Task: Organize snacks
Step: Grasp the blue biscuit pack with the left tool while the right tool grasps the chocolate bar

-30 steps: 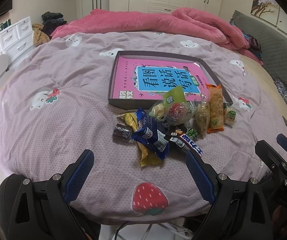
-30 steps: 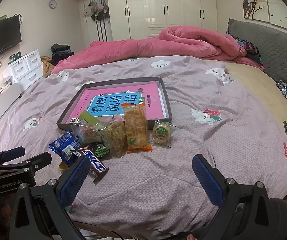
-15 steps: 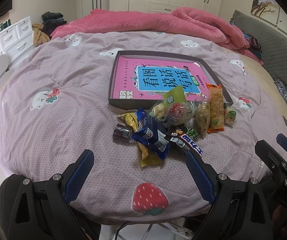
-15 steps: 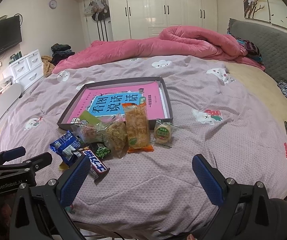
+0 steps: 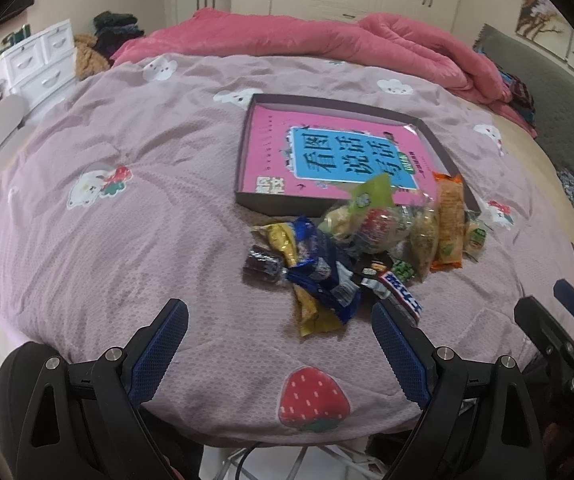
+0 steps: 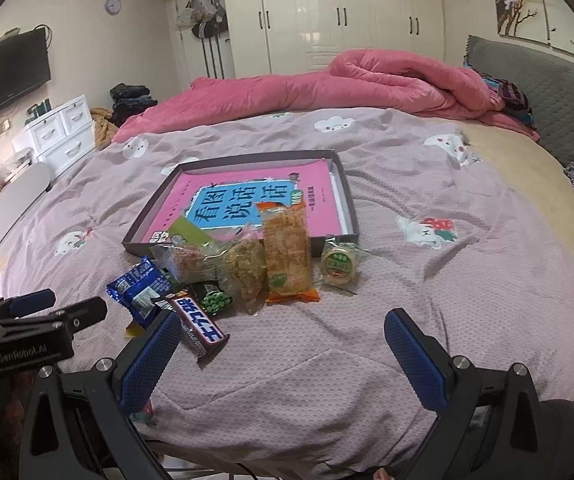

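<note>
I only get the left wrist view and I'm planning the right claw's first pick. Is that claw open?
Observer: Yes. The right claw is open, with nothing between its fingers.
Operator: What's behind the orange pack? I see only an edge.
Observer: A round cake in clear wrap. It lies on the bedspread beside the orange pack, outside the box.
Operator: Which snack is nearest that claw?
Observer: The dark bar. Its near end lies by the claw's left finger.
</note>
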A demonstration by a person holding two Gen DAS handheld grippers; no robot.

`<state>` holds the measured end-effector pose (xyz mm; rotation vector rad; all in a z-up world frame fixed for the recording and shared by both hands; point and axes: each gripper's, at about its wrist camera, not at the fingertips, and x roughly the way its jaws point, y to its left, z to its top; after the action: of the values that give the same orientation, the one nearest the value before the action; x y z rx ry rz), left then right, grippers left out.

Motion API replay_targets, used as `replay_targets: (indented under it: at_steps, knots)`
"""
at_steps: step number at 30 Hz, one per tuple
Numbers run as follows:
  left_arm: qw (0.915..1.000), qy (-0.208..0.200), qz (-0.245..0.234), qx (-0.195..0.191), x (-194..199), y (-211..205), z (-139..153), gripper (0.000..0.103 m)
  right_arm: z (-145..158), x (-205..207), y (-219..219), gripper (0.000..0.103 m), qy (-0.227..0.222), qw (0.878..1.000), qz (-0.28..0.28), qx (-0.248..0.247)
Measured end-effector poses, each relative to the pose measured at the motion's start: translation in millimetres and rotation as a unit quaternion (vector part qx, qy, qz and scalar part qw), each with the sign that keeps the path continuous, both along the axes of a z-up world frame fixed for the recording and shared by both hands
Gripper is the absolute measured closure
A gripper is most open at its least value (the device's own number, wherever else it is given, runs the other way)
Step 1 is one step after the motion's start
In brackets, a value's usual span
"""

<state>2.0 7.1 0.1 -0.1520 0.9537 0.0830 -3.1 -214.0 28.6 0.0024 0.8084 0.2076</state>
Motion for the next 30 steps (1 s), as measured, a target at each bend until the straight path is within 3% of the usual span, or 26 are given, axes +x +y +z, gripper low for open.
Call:
replay_targets:
  at_steps: [17, 22, 24, 25, 30]
  knots:
    - [0.9975, 0.042, -0.034, -0.045, 39, 8, -11, 0.01, -36, 24, 29, 0.001, 0.071, 0.995, 0.064, -0.008]
    - [0.9959, 0.059, -0.041, -0.055, 49, 9, -19, 0.024, -49, 33, 41, 0.001, 0.087, 0.992, 0.093, -0.017]
    - [0.9947, 0.067, -0.047, -0.062, 54, 10, -23, 0.036, -52, 36, 47, 0.006, 0.089, 0.99, 0.107, -0.019]
    - [0.9945, 0.069, -0.048, -0.063, 54, 9, -24, 0.038, -54, 39, 49, 0.014, 0.09, 0.989, 0.115, -0.019]
    - [0.9929, 0.072, -0.058, -0.076, 61, 9, -27, 0.041, -64, 50, 61, 0.036, 0.1, 0.983, 0.149, -0.027]
